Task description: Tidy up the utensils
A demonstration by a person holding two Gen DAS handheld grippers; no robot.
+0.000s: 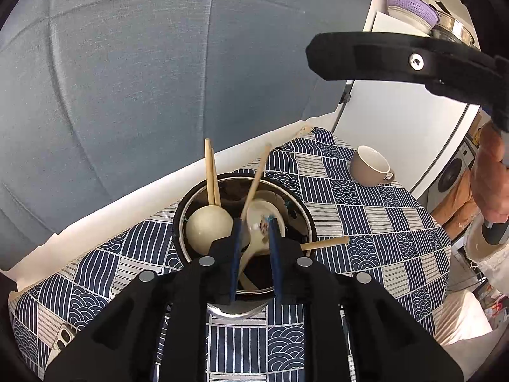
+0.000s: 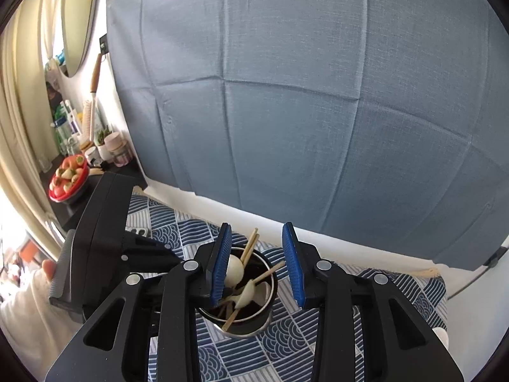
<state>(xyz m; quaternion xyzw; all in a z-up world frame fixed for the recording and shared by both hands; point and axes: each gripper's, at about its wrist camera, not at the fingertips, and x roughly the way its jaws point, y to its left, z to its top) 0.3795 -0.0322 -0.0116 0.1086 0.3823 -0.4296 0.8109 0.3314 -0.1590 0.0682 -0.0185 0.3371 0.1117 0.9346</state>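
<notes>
Cream spoons (image 1: 208, 227) and wooden chopsticks (image 1: 211, 175) stand jumbled in a steel pot (image 1: 235, 310).

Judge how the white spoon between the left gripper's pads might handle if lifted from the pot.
The spoon looks glazed ceramic, so probably stiff, slippery and chip-prone. The left gripper takes it at the bowl, so the handle may swing down. Chopsticks lean beside it in the pot and might shift.

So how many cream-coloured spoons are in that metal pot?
2 that I can make out: one spoon bowl-up at the pot's left side, another spoon between the left gripper's fingers. More may be hidden deeper inside.
</notes>
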